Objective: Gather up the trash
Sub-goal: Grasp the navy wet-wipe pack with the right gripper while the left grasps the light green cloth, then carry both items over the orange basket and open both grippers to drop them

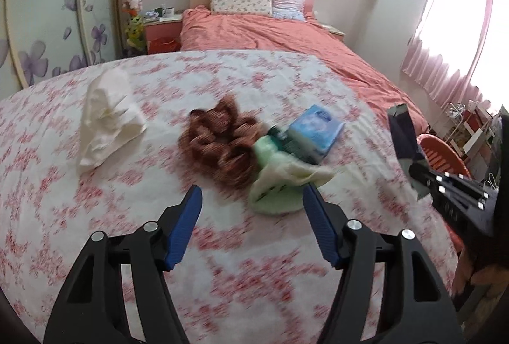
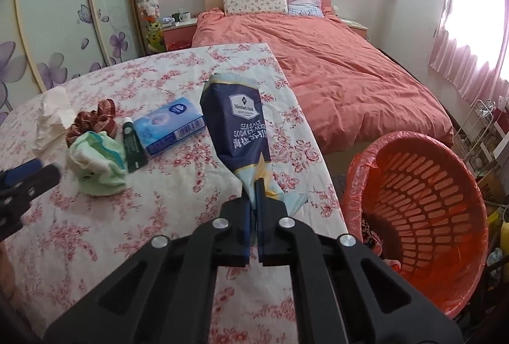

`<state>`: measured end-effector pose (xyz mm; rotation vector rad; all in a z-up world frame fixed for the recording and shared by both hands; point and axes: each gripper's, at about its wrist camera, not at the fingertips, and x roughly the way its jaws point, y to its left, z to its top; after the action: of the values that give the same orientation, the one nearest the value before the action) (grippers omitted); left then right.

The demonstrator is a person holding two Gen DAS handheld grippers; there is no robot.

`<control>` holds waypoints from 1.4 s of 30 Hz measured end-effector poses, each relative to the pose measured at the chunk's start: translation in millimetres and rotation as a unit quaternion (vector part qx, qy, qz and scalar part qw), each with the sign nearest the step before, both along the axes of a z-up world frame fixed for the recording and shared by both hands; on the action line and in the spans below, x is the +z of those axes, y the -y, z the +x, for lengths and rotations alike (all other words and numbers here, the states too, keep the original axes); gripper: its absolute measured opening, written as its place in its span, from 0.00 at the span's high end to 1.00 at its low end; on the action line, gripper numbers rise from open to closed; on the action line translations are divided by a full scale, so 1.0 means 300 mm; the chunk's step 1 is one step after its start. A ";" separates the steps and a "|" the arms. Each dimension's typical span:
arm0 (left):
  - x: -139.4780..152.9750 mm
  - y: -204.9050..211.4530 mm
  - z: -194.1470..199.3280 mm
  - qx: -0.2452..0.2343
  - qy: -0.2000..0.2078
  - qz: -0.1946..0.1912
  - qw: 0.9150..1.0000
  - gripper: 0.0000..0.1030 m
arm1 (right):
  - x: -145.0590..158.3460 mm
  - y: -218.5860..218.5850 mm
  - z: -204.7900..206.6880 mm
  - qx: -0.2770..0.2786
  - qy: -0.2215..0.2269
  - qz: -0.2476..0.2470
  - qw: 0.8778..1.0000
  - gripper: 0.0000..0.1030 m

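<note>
Right wrist view: right tongs (image 2: 257, 196) clamped on cracker wrapper (image 2: 237, 127), lifted off bench (image 2: 178, 200), not yet in orange basket (image 2: 423, 200) to their right. Left tongs (image 1: 253, 200) spread, empty. Crumpled tissue (image 1: 106, 121) ahead-left, still waiting.

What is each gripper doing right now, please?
Left gripper: open, holding nothing, above the tablecloth.
Right gripper: shut on the cracker wrapper.
</note>
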<state>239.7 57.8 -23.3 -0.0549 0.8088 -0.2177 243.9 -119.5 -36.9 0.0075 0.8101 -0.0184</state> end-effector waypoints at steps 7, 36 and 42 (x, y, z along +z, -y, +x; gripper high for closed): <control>-0.036 0.067 0.072 -0.007 -0.020 0.010 1.000 0.57 | 0.011 0.023 -0.047 -0.004 0.002 0.010 1.000 0.96; 0.155 0.253 -0.110 -0.079 0.055 -0.020 0.995 0.94 | 0.148 0.173 -0.261 -0.045 0.054 0.040 0.997 0.96; 0.171 0.334 -0.139 -0.100 0.062 -0.021 0.993 0.94 | 0.175 0.222 -0.315 -0.058 0.068 0.045 0.995 0.96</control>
<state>198.0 -42.6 28.0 0.0009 0.6853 -0.4244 149.5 -186.3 15.5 0.1399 0.6734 -0.0901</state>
